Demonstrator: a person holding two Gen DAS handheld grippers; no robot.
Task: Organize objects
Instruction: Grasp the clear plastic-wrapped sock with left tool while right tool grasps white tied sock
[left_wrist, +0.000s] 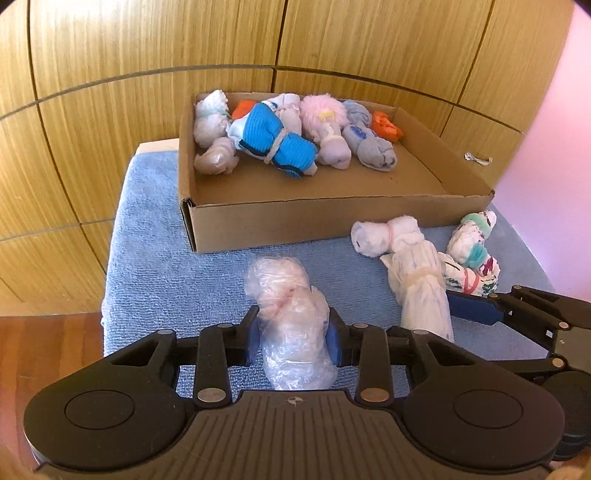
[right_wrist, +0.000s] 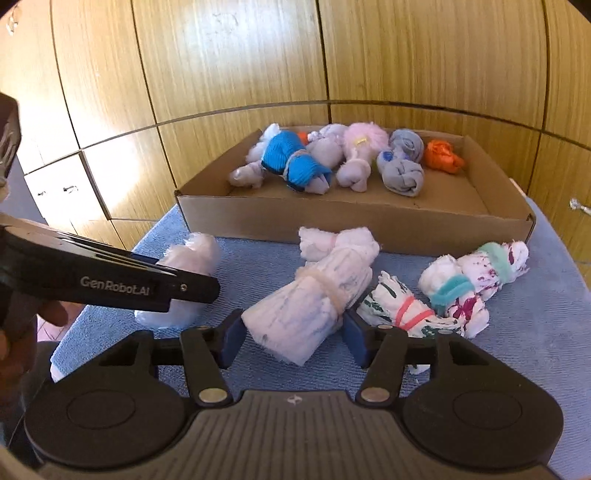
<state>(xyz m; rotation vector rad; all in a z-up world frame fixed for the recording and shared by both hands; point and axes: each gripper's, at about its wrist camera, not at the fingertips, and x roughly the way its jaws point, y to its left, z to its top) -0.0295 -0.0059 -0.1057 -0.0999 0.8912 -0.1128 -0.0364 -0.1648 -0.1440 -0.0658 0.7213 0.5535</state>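
Note:
A cardboard box (left_wrist: 295, 218) (right_wrist: 332, 218) on a blue towel holds several rolled sock bundles along its far wall. My left gripper (left_wrist: 293, 332) is shut on a pale pink bundle (left_wrist: 291, 325), which also shows in the right wrist view (right_wrist: 192, 258) behind the left gripper's body. My right gripper (right_wrist: 293, 332) is open, with its blue pads either side of a white bundle tied with a rubber band (right_wrist: 314, 295) (left_wrist: 417, 280) lying on the towel. Two patterned white bundles, one with a red band (right_wrist: 402, 314) and one with teal cuffs (right_wrist: 476, 277) (left_wrist: 472, 251), lie to its right.
The blue towel (left_wrist: 166, 266) (right_wrist: 535, 332) covers a small table, with edges close on the left and right. Wooden cabinet doors (left_wrist: 110, 74) stand behind. A pink wall (left_wrist: 554, 129) is at the right. The box's near half (left_wrist: 369, 177) is bare cardboard.

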